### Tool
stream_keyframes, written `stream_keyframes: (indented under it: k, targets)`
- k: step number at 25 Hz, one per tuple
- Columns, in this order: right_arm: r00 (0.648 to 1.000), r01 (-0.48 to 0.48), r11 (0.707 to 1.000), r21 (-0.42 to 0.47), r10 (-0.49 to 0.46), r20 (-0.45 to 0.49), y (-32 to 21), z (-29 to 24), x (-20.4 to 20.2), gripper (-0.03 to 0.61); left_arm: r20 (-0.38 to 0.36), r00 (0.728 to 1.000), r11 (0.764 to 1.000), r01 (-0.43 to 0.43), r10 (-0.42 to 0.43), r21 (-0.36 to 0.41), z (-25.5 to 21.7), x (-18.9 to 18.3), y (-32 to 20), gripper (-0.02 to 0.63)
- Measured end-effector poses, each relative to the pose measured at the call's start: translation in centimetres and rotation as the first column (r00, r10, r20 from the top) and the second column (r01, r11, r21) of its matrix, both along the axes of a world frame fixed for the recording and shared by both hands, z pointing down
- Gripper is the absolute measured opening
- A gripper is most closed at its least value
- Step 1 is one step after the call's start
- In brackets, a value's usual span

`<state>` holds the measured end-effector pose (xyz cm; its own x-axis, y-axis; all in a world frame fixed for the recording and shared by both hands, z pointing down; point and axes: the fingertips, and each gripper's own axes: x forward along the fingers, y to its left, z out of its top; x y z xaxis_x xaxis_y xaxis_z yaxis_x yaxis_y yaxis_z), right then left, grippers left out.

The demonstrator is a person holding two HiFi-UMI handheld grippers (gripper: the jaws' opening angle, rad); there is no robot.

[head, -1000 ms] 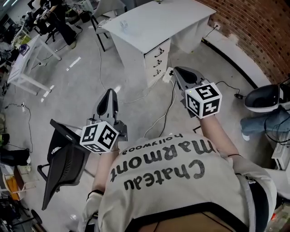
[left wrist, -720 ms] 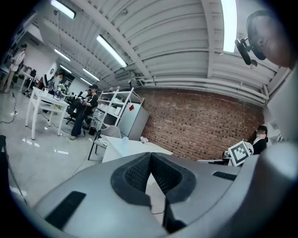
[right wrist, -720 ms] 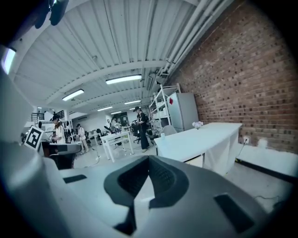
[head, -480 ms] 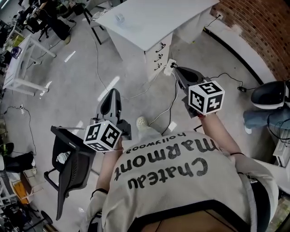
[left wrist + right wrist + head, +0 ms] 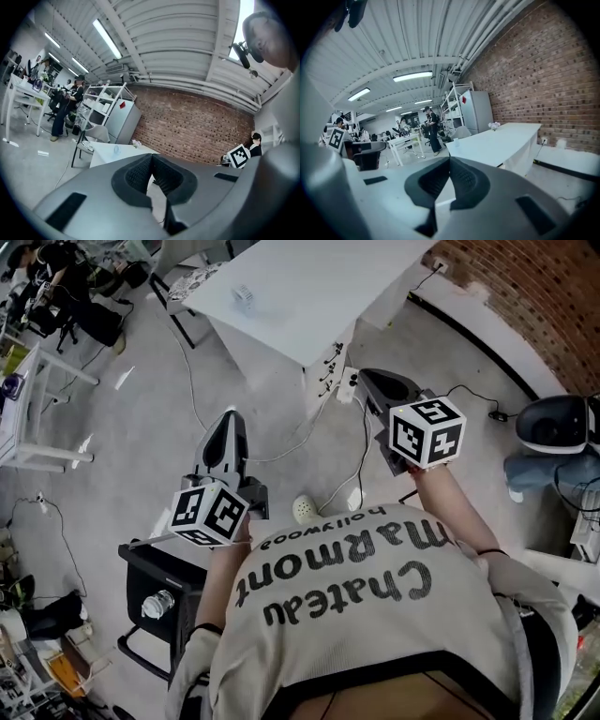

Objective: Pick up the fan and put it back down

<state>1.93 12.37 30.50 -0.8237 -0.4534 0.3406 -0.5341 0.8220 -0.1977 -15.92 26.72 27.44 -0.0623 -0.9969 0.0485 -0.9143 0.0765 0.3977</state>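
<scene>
Approach stage, by judgement: the left claw (image 5: 151,161) and the right claw (image 5: 449,161) are both closed tight on nothing and point toward the white desk (image 5: 309,296), well apart from it. No fan can be identified with certainty; a small pale object (image 5: 246,296) on the desk, too small to tell, may be it. The next move calls for reaching the desk and opening one claw wide.

There's the fan (image 5: 246,298), small and pale, on the white table (image 5: 323,282), near its far-left edge; too small to tell its pose.
</scene>
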Motion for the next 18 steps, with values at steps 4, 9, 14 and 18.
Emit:
stream_keyframes:
  k: [4, 9, 14, 18]
  targets:
    - [1.000, -0.024, 1.000, 0.012, 0.024, 0.007, -1.7, -0.4, -2.5, 0.004, 0.020, 0.999, 0.999, -0.028, 0.027, 0.017, -0.8, -2.7, -2.1, 0.002]
    - [0.996, -0.083, 0.995, 0.057, 0.081, 0.041, -4.2, -1.8, -4.3, 0.004, 0.055, 0.997, 0.997, -0.057, 0.054, 0.050, -2.2, -6.0, -4.2, 0.002]
    - [0.992, -0.113, 0.990, 0.085, 0.107, 0.070, -6.0, -3.3, -5.9, 0.005, 0.080, 0.995, 0.994, -0.060, 0.053, 0.090, -3.9, -8.9, -5.6, 0.002]
    - [0.993, -0.115, 0.992, 0.057, 0.113, 0.032, -6.6, -1.4, -6.8, 0.005, 0.064, 0.995, 0.991, -0.081, 0.074, 0.105, -3.4, -9.6, -6.3, 0.002]
